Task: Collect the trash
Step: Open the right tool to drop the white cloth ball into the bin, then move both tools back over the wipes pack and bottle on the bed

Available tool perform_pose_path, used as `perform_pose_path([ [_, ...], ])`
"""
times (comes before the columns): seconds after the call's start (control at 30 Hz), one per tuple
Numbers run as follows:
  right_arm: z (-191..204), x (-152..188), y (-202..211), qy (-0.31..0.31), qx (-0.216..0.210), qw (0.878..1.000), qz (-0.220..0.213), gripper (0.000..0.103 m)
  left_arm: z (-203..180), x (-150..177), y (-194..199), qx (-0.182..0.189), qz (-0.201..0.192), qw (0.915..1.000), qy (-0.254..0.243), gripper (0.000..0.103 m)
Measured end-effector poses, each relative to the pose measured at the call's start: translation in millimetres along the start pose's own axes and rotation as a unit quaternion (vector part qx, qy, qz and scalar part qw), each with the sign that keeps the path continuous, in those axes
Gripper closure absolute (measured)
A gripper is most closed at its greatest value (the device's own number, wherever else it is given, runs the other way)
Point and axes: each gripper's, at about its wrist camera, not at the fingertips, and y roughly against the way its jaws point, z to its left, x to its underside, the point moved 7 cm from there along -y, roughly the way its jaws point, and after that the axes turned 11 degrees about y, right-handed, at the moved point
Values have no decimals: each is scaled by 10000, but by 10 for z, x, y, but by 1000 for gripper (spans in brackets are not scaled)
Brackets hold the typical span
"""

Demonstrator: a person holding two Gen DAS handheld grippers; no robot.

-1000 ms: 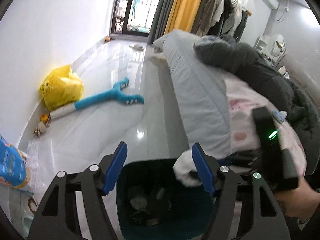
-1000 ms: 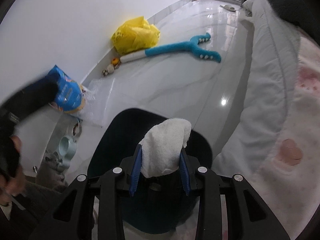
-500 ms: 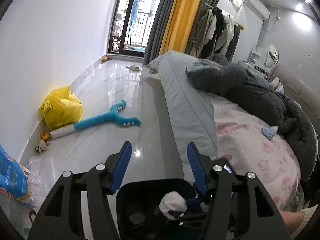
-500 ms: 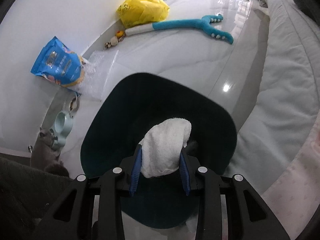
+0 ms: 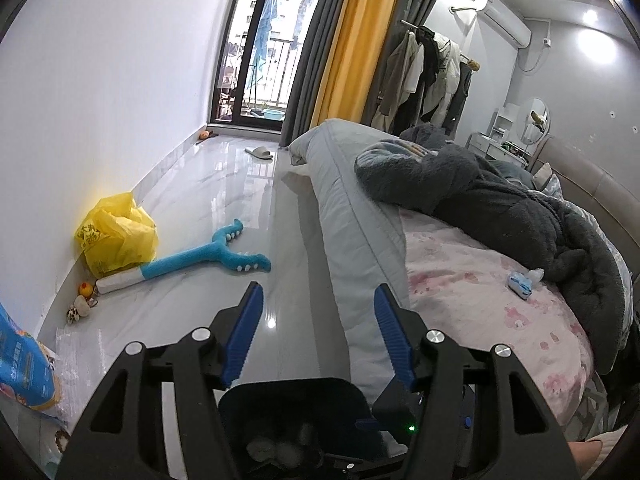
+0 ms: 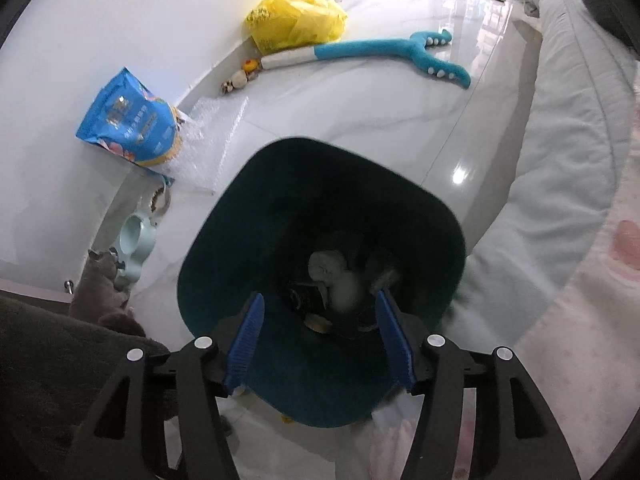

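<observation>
A dark teal trash bin [image 6: 224,248] stands on the floor beside the bed. In the right wrist view my right gripper [image 6: 319,310] is open and empty, right above the bin's mouth. A white crumpled tissue [image 6: 332,276] lies inside the bin among other trash. In the left wrist view my left gripper [image 5: 318,304] is open and empty above the bin [image 5: 296,392], pointing along the floor. A small blue-and-white wrapper [image 5: 520,284] lies on the pink bedsheet.
A bed [image 5: 460,280] with a grey blanket fills the right. A yellow bag [image 5: 116,236], a blue plush toy [image 5: 208,256] and a blue pet-food bag [image 6: 132,124] lie along the left wall. A grey cat [image 6: 100,284] sits by a feeder bowl [image 6: 136,240].
My right gripper opened and the white tissue dropped from it into the bin. My left gripper tilted upward, showing more of the room.
</observation>
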Motion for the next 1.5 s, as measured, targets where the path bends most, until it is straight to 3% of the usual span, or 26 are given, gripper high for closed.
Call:
perform_pose_path([
  [0.23,-74,-26,432,-32,-33,9982,-591,40,-276,-71,28,56,-83,9999,-79,43],
  [0.7,-606,208,1403,-315,369,9801,-1923,32,-878,-146,-3,137,-259,9993,-222,23],
  [1.03,-1145,594,1857,-777,938,9643,-2350,27,-1322,-31,-166,328,-202,9987,-339,10],
  [1.5,-2000,1334,2480,-1591,1622,9325,-2806,17,-1969,247,-467,748,141,9936,-834,8],
])
